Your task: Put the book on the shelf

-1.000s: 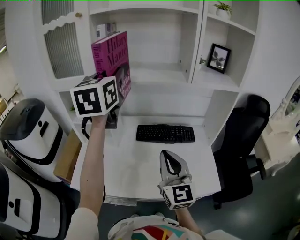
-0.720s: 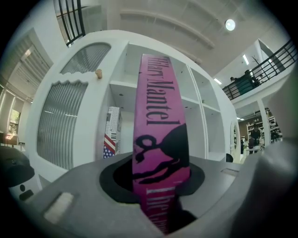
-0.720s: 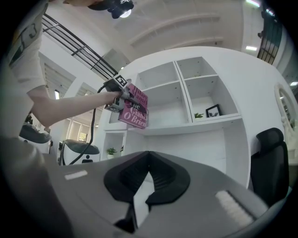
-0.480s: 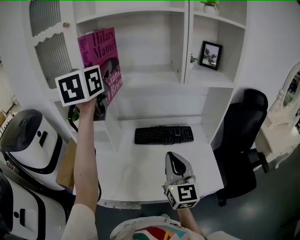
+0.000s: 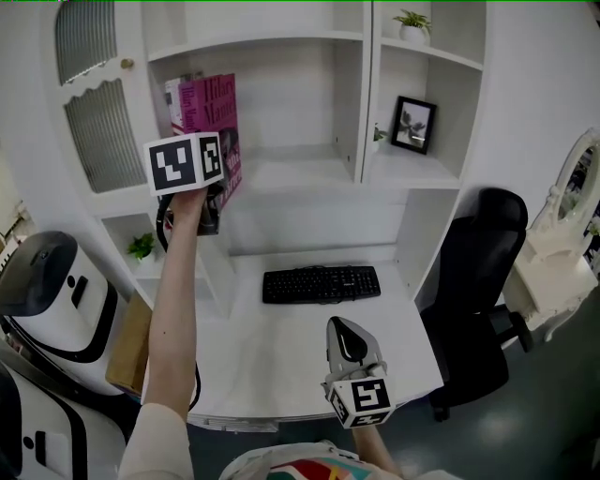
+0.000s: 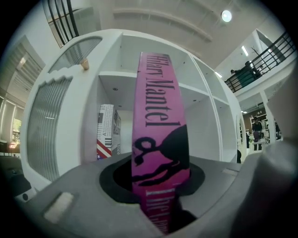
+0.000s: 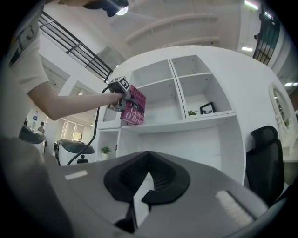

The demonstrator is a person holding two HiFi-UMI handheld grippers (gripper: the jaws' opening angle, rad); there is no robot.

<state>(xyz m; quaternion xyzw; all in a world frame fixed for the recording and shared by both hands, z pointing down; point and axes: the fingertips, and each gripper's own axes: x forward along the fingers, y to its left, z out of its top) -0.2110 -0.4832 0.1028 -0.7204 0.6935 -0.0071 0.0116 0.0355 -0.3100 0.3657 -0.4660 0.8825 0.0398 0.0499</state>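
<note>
My left gripper point(image 5: 217, 192) is raised to the white shelf unit and is shut on the lower part of a pink book point(image 5: 212, 117). The book stands nearly upright at the left end of the middle shelf point(image 5: 300, 173), next to a white book point(image 5: 173, 97) that stands there. I cannot tell whether it rests on the board. In the left gripper view its pink spine point(image 6: 159, 135) rises from between the jaws of that gripper point(image 6: 158, 190). My right gripper point(image 5: 345, 335) hangs low over the desk's front edge, shut and holding nothing; its closed jaws point(image 7: 143, 186) point at the shelves.
A black keyboard point(image 5: 321, 283) lies on the white desk point(image 5: 272, 361). A framed picture point(image 5: 411, 124) and a potted plant point(image 5: 412, 21) occupy the right shelf bays. A black chair point(image 5: 483, 272) stands right of the desk, white machines point(image 5: 47, 281) to its left.
The left gripper has carried the book up and back toward the shelf and turned it from tilted to nearly upright beside the white book. The right gripper has barely moved.
</note>
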